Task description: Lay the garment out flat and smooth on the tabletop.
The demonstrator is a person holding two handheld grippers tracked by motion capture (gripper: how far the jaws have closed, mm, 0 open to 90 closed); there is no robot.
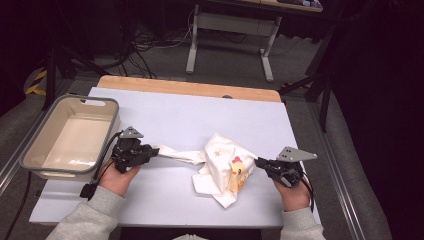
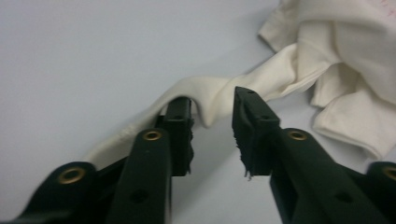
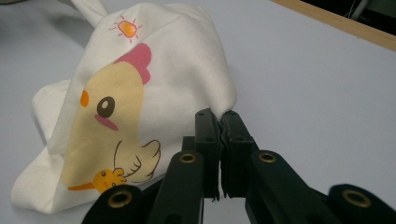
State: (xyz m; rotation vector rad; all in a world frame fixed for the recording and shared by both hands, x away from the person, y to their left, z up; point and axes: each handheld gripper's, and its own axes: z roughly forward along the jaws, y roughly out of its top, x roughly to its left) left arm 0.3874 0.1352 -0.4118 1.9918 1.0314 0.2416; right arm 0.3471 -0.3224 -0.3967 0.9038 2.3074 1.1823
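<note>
A white garment (image 1: 222,167) with a yellow chick print lies crumpled on the pale tabletop (image 1: 165,115), a little right of the middle, between the person's two hands. One long sleeve (image 1: 180,154) stretches out from the heap toward the left, flat on the surface.

The left gripper (image 1: 152,151) sits at the far end of that sleeve, held in the left hand (image 1: 117,177). In the left gripper view its jaws stand apart, with a fold of the sleeve (image 2: 210,100) humped up in the gap between them; the cloth lies against the inner face of one jaw, while the other jaw stands clear of it, so nothing is being pinched there.

The right gripper (image 1: 259,162), in the right hand (image 1: 292,192), meets the garment at its right edge, near the chick. In the right gripper view its jaws are pressed together on the edge of the garment (image 3: 140,116) (only a sliver of white shows between the tips), and the cloth bulges up from that point, with the chick's face, red comb and a small orange sun turned toward the camera.

A grey tub (image 1: 30,157) with a cream inside stands at the left edge of the table, just beside the left hand. A wooden strip (image 1: 190,87) runs along the far edge of the table.
</note>
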